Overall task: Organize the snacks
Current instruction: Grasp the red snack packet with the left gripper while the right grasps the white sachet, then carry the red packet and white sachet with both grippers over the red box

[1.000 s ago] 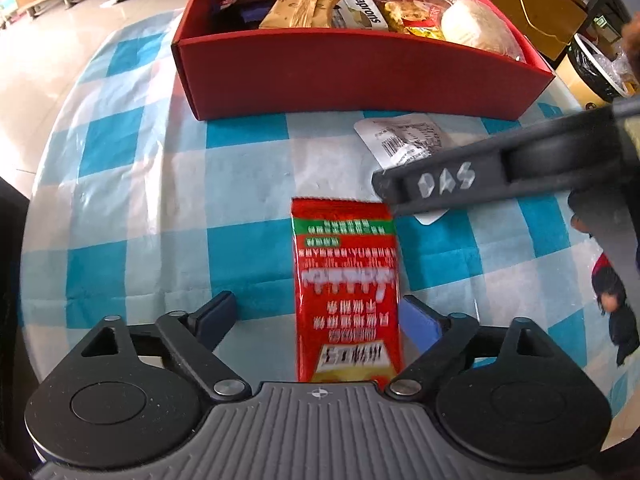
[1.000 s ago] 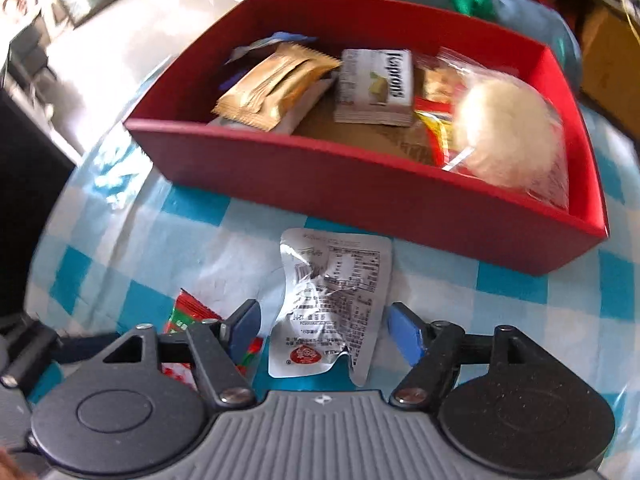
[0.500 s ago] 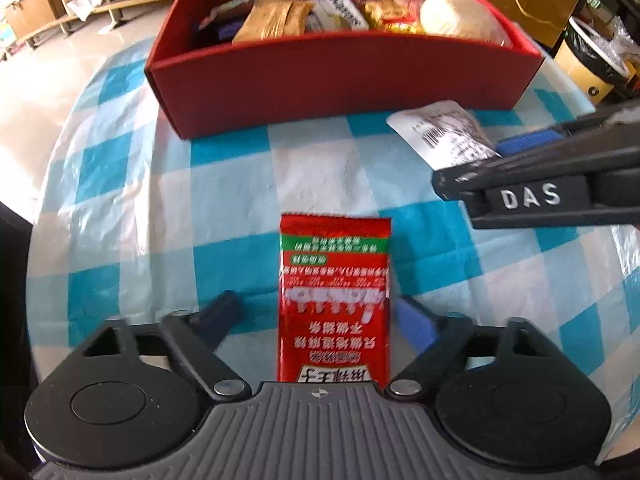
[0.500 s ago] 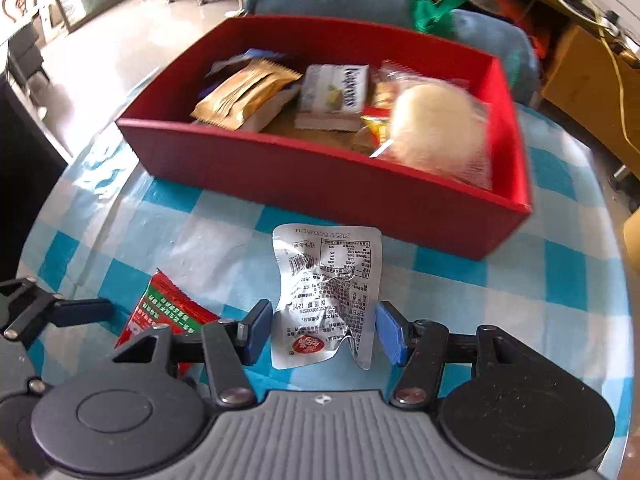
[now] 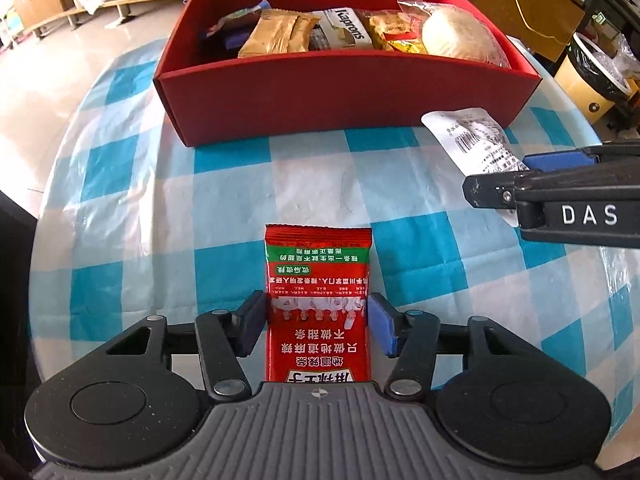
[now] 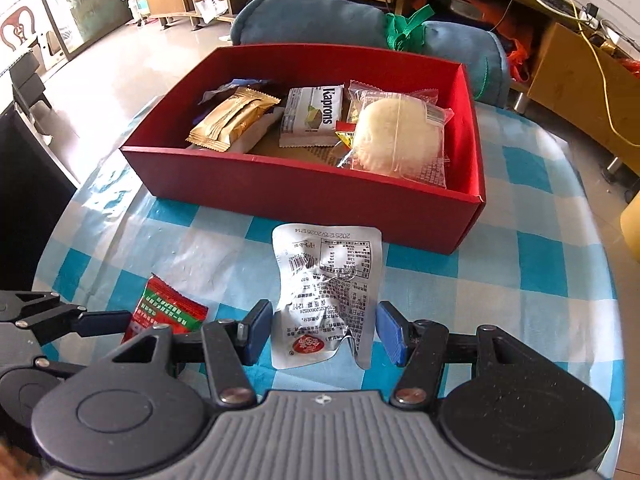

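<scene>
Left claw (image 5: 317, 322) is closing on the red packet (image 5: 318, 300); both pads are sitting right at the packet's side edges, seemingly touching. The packet is lying flat on the worktop (image 5: 224, 200), its long axis running away from the camera toward the red box (image 5: 340, 96).

Right claw (image 6: 325, 330) is gripping the silver pouch (image 6: 326, 292), pads squeezing its crumpled lower half, printed back side facing up. From the left wrist view the pouch (image 5: 476, 140) looks raised off the cloth, just beside the box's near right corner, with the right claw (image 5: 552, 184) coming in from the right edge. In the right wrist view the left claw (image 6: 102, 322) is showing at the lower left beside the red packet (image 6: 168, 312).

The worktop is round, covered in a blue-and-white checked cloth under clear plastic. The box (image 6: 320, 184) is sitting at the far side, already holding a gold wrapper (image 6: 232, 120), a Kaprons pack (image 6: 314, 114), a round bun in clear wrap (image 6: 396, 136) and some darker wrappers.

Behind the worktop: blue cushion (image 6: 320, 20), wooden shelving, tiled floor, yellow cables.

Both claws are pointing steeply down at the worktop, side by side.
</scene>
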Motion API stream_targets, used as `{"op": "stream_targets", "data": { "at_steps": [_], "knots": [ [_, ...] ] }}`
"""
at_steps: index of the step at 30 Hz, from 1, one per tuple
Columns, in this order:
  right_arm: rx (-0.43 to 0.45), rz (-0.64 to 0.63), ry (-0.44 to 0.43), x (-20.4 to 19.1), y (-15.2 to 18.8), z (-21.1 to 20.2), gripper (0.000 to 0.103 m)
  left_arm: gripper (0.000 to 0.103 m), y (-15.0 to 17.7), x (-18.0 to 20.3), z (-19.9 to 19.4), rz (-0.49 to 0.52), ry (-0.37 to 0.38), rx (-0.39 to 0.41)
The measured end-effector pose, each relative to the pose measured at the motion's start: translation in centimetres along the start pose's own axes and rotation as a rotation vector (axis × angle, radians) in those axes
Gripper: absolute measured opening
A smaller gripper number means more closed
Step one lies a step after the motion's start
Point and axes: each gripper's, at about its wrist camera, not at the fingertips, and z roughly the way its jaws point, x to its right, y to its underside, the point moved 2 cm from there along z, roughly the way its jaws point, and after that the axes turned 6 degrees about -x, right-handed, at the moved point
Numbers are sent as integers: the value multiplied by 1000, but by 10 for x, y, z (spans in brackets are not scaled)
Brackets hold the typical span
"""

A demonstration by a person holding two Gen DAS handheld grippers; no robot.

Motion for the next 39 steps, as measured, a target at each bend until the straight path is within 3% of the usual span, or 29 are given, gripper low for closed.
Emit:
{"op": "stream_targets", "data": {
  "at_steps": [5, 7, 8, 10, 12, 14, 18, 20, 23, 39],
  "knots": [
    [10, 8, -1, 3, 2, -4, 52, 57, 1, 5, -6, 2, 8, 17],
    [14, 11, 0, 4, 2, -5, 52, 44, -1, 5, -8, 9, 0, 30],
    [14, 12, 0, 5, 2, -5, 52, 44, -2, 4, -8, 7, 1, 28],
    [11, 14, 1, 5, 3, -5, 52, 50, -3, 3, -6, -4, 5, 24],
    [7, 12, 2, 4, 3, -4, 52, 73, -3, 4, -5, -5, -13, 25],
    [4, 11, 2, 4, 2, -3, 52, 85, -2, 6, -2, -3, -27, 17],
    [-1, 7, 2, 3, 2, 0, 52, 93, 7, 14, 11, 26, -32, -32],
    [-4, 3, 3, 3, 3, 0, 52, 88, 11, 15, 10, 26, -31, -15],
    [-2, 2, 0, 3, 3, -1, 52, 62, 10, 14, 2, 14, -13, 2],
    [54, 16, -18, 4, -1, -18, 52, 58, -2, -4, -25, -70, 43, 57]
  ]
}}
